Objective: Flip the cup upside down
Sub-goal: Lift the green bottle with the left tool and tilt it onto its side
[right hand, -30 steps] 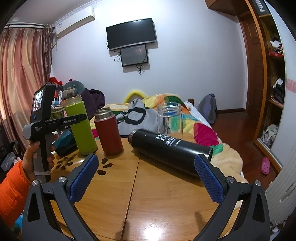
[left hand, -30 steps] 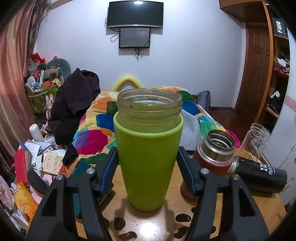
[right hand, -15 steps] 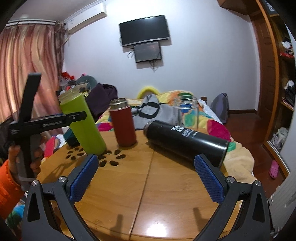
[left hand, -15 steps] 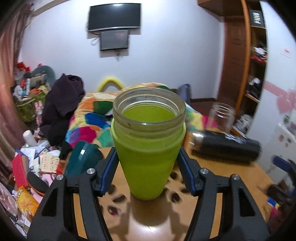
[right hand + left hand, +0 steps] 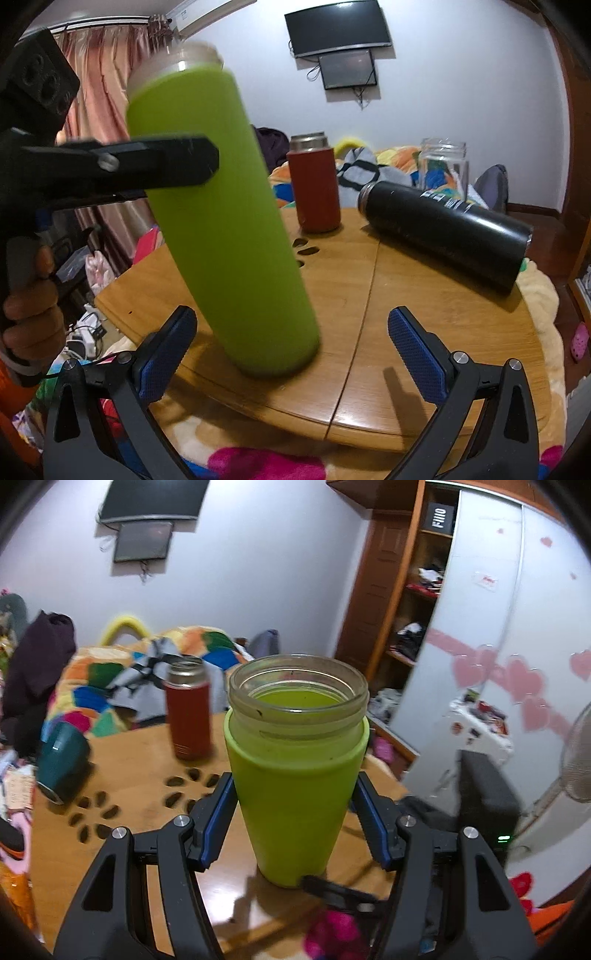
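A tall green cup with a clear glass rim is clamped between the blue pads of my left gripper, mouth up. In the right wrist view the green cup is lifted and tilted, its base low over the near part of the round wooden table. The left gripper grips it around its upper half. My right gripper is open and empty, its pads on either side of the cup's base without touching it.
A red flask stands upright mid-table. A black bottle lies on its side at the right, a clear glass jar behind it. A dark teal cup lies at the table's left edge. A bed lies beyond.
My left gripper has lifted the green cup off the table and carried it toward the near edge, close to the right gripper. The right gripper has moved in around its base.
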The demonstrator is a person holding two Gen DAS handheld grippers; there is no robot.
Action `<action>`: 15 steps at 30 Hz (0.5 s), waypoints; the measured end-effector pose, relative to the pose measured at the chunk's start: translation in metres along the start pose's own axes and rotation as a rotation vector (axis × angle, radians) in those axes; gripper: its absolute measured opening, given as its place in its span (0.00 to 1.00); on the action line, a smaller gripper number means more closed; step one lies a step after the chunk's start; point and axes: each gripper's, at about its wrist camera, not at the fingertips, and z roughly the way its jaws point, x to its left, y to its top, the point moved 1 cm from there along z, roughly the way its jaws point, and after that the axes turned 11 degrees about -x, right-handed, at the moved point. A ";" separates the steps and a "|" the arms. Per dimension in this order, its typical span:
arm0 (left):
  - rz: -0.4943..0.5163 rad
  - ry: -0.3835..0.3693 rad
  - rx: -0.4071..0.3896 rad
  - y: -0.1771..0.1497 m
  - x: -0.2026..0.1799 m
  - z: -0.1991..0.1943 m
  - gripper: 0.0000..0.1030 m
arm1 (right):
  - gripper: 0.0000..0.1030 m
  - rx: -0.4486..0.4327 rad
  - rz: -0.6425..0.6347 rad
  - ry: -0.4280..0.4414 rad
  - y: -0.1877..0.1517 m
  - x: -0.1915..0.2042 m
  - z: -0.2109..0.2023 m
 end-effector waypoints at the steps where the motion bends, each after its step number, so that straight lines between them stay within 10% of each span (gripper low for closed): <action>1: -0.008 -0.014 0.005 0.000 -0.001 0.000 0.61 | 1.00 0.005 0.003 0.011 -0.001 0.000 0.002; 8: -0.114 -0.069 0.011 0.003 0.019 -0.001 0.61 | 0.73 0.045 0.033 0.100 -0.006 0.000 0.012; 15: -0.237 -0.112 0.011 0.003 0.047 0.001 0.61 | 0.70 0.024 -0.031 0.075 -0.006 0.011 0.010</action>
